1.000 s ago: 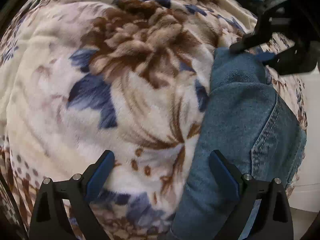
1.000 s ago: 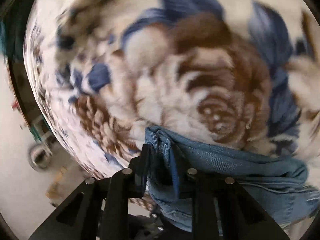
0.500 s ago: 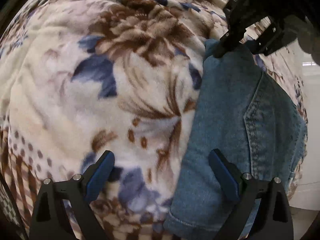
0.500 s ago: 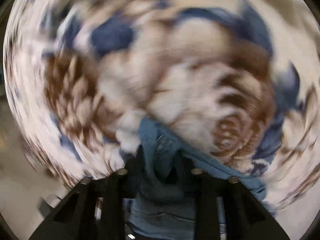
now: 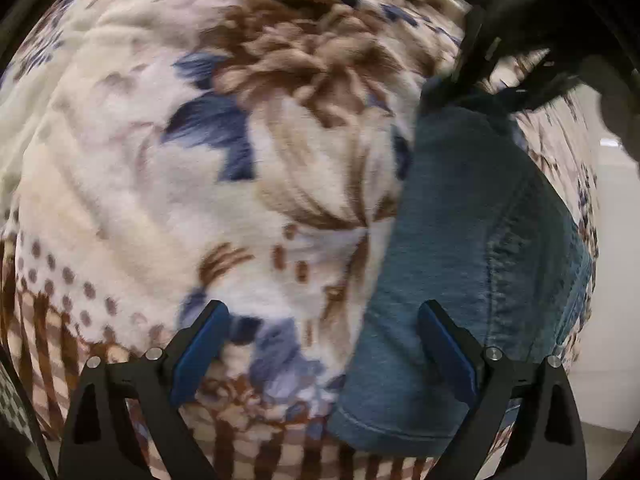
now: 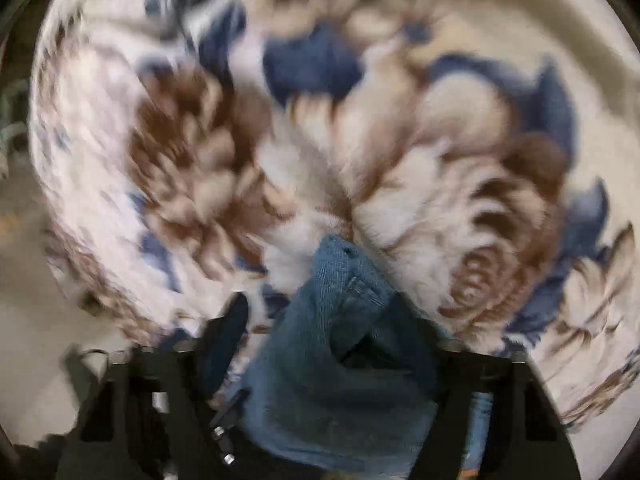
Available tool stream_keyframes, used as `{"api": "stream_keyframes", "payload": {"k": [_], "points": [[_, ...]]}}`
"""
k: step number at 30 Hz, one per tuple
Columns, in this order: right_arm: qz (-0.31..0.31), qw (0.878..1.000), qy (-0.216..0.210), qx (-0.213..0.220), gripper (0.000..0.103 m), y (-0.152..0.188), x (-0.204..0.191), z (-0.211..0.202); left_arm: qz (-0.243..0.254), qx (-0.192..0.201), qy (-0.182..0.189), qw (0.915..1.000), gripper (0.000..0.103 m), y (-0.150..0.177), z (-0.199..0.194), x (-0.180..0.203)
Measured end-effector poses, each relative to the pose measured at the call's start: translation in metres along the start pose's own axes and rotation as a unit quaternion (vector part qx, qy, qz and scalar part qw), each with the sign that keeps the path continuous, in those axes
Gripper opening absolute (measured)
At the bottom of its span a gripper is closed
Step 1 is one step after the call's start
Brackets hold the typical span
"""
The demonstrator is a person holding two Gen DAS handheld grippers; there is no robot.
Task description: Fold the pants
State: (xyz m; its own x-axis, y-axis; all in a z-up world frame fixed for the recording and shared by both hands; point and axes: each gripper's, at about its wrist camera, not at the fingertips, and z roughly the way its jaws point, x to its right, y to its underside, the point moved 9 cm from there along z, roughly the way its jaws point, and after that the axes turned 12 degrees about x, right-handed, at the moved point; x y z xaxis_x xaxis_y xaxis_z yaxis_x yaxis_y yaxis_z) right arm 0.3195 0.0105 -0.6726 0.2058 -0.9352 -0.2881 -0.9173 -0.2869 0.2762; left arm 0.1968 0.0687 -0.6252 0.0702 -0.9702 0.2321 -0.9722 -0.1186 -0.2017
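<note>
Folded blue denim pants [image 5: 460, 240] lie on a floral fleece blanket [image 5: 200, 160], along the right side of the left wrist view. My left gripper [image 5: 322, 340] hangs open above the blanket, with its right finger over the near hem of the pants and nothing gripped. My right gripper [image 5: 488, 80] is at the far corner of the pants. In the blurred right wrist view, the right gripper [image 6: 320, 320] has its jaws opening. The bunched denim corner [image 6: 336, 360] lies loose between them, with a gap at the left finger [image 6: 236, 320].
The blanket [image 6: 360, 160] covers a bed whose edge runs just right of the pants. Pale floor [image 5: 616, 200] shows beyond that edge, and more floor [image 6: 32, 320] at the left of the right wrist view.
The right gripper, earlier shut on the denim corner, carried it sideways while rolling, and its jaws have now spread apart. The pants lie flatter. The left gripper drifted slightly over the blanket, still open.
</note>
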Motion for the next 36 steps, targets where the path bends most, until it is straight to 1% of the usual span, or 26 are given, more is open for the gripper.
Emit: {"api": "stream_keyframes", "payload": {"k": [1,2,3,4,5,6,7,9,10,11,12,13,14,16,18,19,21,22,23,25,26,28,31,33,35,36], "points": [[0.001,1.000,0.014,-0.002,0.040,0.002,0.004,0.009,0.009,0.003,-0.005,0.9999,0.097,-0.003,-0.003,0.004],[0.042,0.999,-0.004,0.009,0.034,0.000,0.010,0.010,0.017,0.008,-0.008,0.9998,0.097,-0.003,-0.004,0.006],[0.126,0.991,-0.042,0.017,0.030,-0.002,0.021,0.009,0.021,0.011,-0.008,0.9997,0.097,-0.010,-0.008,0.008],[0.224,0.969,-0.098,0.032,0.026,-0.001,0.037,0.005,0.019,0.013,-0.007,0.9997,0.097,-0.010,-0.009,0.010],[0.275,0.952,-0.129,0.043,0.022,0.003,0.046,0.003,0.015,0.013,-0.004,0.9998,0.097,-0.010,-0.008,0.009],[0.329,0.927,-0.173,0.049,0.022,0.010,0.053,0.002,0.011,0.009,-0.004,0.9999,0.097,-0.009,-0.007,0.009],[0.382,0.894,-0.231,0.043,0.022,0.020,0.056,0.005,0.009,0.006,-0.004,0.9999,0.097,-0.007,-0.005,0.009],[0.439,0.853,-0.281,0.040,0.022,0.034,0.058,0.010,0.007,0.004,-0.002,1.0000,0.097,0.000,-0.008,0.007],[0.434,0.853,-0.287,0.043,0.023,0.035,0.056,0.007,0.008,0.005,-0.002,1.0000,0.097,0.000,-0.008,0.006],[0.415,0.864,-0.280,0.047,0.025,0.032,0.053,0.005,0.011,0.008,-0.004,0.9999,0.097,0.001,-0.009,0.006],[0.380,0.887,-0.256,0.056,0.027,0.026,0.047,-0.002,0.015,0.009,-0.007,0.9998,0.097,0.001,-0.011,0.005],[0.346,0.907,-0.231,0.068,0.037,0.019,0.040,-0.008,0.016,0.011,-0.008,0.9998,0.097,0.001,-0.013,0.006],[0.305,0.927,-0.202,0.083,0.058,0.010,0.030,-0.014,0.017,0.013,-0.009,0.9997,0.097,0.001,-0.014,0.007],[0.204,0.965,-0.131,0.103,0.083,-0.008,0.004,-0.023,0.020,0.014,-0.012,0.9996,0.097,0.003,-0.017,0.011],[0.122,0.986,-0.078,0.077,0.083,-0.019,-0.019,-0.015,0.020,0.016,-0.014,0.9996,0.097,0.002,-0.017,0.016],[0.078,0.995,-0.050,0.039,0.083,-0.018,-0.035,0.000,0.022,0.016,-0.015,0.9995,0.097,0.002,-0.016,0.019],[0.062,0.997,-0.034,-0.013,0.075,-0.012,-0.052,0.028,0.031,0.020,-0.019,0.9992,0.097,-0.002,-0.013,0.025],[0.055,0.997,-0.016,-0.043,0.059,-0.006,-0.055,0.044,0.038,0.019,-0.020,0.9989,0.097,-0.004,-0.009,0.028],[0.050,0.998,0.007,-0.045,0.047,-0.005,-0.050,0.048,0.052,0.017,-0.021,0.9983,0.097,-0.004,-0.006,0.031],[0.111,0.993,-0.016,-0.035,0.039,-0.011,-0.047,0.042,0.057,0.019,-0.015,0.9981,0.097,-0.004,-0.003,0.035],[0.147,0.988,-0.036,-0.013,0.022,-0.018,-0.038,0.033,0.054,0.016,-0.013,0.9983,0.097,-0.001,-0.002,0.036],[0.207,0.975,-0.068,0.032,0.015,-0.033,-0.026,0.017,0.050,0.009,-0.010,0.9987,0.097,0.002,0.003,0.035],[0.182,0.978,-0.100,0.025,0.013,-0.028,-0.043,0.017,0.040,-0.004,-0.003,0.9992,0.097,0.001,0.004,0.035],[0.134,0.984,-0.107,0.049,0.030,-0.026,-0.069,0.003,0.018,-0.007,0.007,0.9998,0.097,-0.009,-0.003,0.032],[0.128,0.973,-0.151,0.117,0.096,-0.032,-0.078,-0.032,-0.011,0.009,0.042,0.9990,0.097,-0.023,-0.017,0.036],[0.121,0.966,-0.159,0.164,0.098,-0.023,-0.070,-0.055,-0.021,0.033,0.070,0.9968,0.097,-0.034,-0.030,0.044]]}}
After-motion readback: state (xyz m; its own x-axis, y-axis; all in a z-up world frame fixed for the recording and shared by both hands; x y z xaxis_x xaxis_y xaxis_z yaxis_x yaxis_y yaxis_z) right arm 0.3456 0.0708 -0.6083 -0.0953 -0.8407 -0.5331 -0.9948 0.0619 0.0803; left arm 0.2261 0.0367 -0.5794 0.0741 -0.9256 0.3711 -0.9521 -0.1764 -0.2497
